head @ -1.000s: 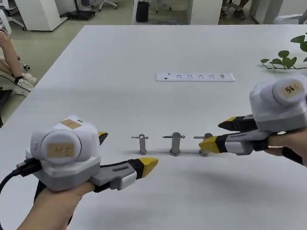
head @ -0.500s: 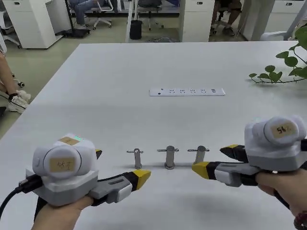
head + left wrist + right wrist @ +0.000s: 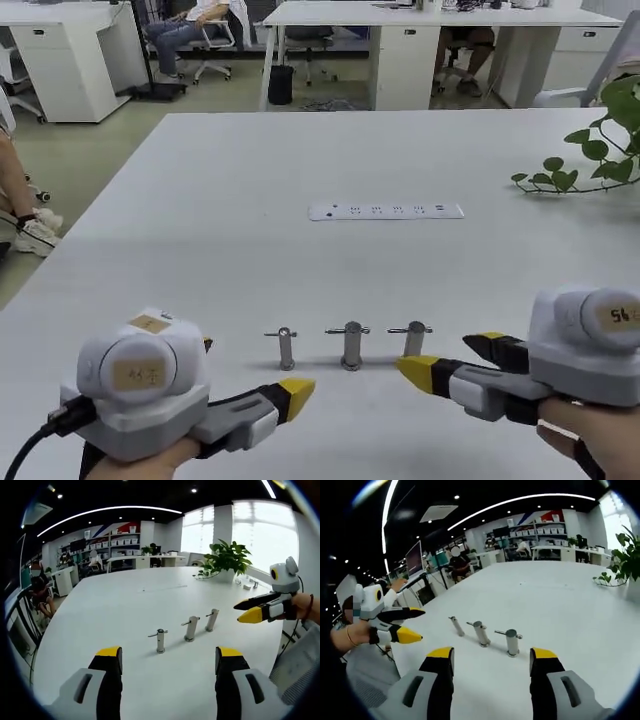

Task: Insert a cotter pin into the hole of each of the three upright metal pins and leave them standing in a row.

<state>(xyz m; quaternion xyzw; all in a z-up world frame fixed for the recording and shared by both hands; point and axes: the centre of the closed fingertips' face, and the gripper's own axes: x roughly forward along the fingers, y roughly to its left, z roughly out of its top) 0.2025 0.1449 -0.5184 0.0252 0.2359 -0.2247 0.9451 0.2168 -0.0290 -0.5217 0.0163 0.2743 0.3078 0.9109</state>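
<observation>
Three short grey steel pins [image 3: 351, 345] stand upright in a row, lower centre of the head view, a thin cotter pin [image 3: 410, 328] crosswise through each; yellow-tipped right gripper [image 3: 450, 352] sits nearest the right-end one, left gripper [image 3: 252, 366] lower left, both gaping, empty

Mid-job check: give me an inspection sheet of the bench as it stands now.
Surface: white table.
Job's things: left pin, middle pin, right pin upright in a row, apart, a cotter pin across each top.
Clutter: power strip beyond the row; plant at the far right edge.
Grippers: left gripper and right gripper open, holding nothing, nearer than the row.
Cables: black cable from the left gripper.
Surroundings: office desks, seated person.
</observation>
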